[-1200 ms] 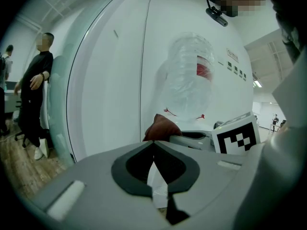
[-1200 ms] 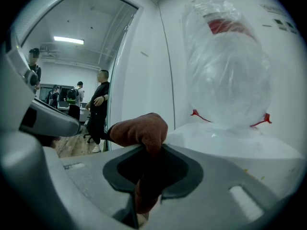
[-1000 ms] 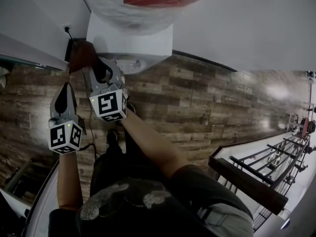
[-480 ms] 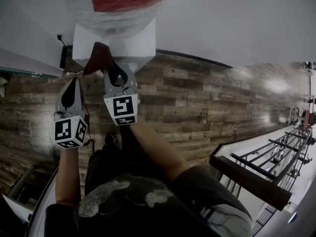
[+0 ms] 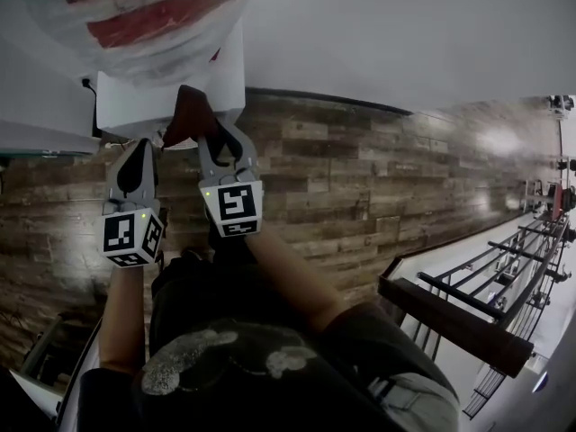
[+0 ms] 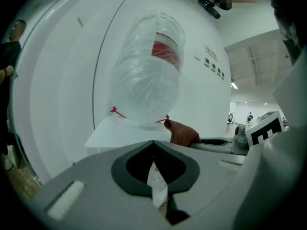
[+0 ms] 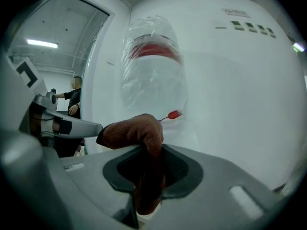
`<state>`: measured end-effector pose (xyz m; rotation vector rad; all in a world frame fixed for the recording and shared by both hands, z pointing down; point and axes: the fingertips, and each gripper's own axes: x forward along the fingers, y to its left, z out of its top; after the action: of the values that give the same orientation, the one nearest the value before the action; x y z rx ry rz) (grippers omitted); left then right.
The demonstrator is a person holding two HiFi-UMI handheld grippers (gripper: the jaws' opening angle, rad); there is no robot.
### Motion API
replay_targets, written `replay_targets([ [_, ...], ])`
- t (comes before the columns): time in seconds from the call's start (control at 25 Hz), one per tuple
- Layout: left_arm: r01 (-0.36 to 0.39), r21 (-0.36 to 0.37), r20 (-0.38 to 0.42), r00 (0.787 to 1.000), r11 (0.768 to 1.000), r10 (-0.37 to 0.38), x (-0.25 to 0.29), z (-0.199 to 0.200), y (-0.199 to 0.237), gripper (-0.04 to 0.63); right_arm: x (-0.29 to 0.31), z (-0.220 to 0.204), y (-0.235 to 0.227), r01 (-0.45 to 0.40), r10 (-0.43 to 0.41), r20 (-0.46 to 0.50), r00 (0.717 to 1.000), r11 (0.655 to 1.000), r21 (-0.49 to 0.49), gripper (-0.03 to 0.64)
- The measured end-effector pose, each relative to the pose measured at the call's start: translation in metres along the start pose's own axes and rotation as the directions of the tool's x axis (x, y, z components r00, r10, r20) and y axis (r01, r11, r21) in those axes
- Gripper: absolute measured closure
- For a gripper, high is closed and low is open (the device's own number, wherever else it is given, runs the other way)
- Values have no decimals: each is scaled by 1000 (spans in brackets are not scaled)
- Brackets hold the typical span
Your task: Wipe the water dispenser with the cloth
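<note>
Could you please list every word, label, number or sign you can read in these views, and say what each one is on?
No text here can be read for certain.
The red label on the wrapped water bottle: print blurred behind plastic, unreadable.
The small wall signs right of the bottle: too small to read.
The marker cubes: black-and-white patterns only, no letters.

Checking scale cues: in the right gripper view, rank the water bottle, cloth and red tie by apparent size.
1. water bottle, largest
2. cloth, second, though enlarged by nearness to the camera
3. red tie, smallest
</note>
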<state>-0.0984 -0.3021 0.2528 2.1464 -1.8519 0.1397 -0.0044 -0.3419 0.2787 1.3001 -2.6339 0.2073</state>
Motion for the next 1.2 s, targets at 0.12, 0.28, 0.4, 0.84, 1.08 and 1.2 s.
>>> replay_targets([
  [0.12, 11, -2, -3, 1000, 1000, -11, 8, -3, -9, 577, -6, -5, -15, 23, -23, -2, 1000, 1000, 10, 549],
  [0.28, 26, -7, -11, 1000, 1000, -26, 13, -7, -17, 577, -10, -7, -28, 41, -41, -1, 999, 999, 14, 546],
  [0.4, 40, 0, -14, 999, 999, -40, 17, -7, -21, 577, -12, -7, -39, 72, -73, 6, 997, 997, 31, 545],
  [0.84, 99, -14, 34, 995, 995, -99, -8, -14, -28, 577, -58, -14, -90, 237, -245, 69, 967, 966, 109, 545],
  [1.08, 137, 43, 65, 988, 990, -140, -27, -17, -17, 577, -59, -8, -78, 223, -231, 122, 965, 972, 78, 545],
  [1.2, 142, 68, 76, 986, 988, -147, -33, -22, -18, 577, -41, -11, -70, 190, -194, 130, 972, 981, 47, 545],
])
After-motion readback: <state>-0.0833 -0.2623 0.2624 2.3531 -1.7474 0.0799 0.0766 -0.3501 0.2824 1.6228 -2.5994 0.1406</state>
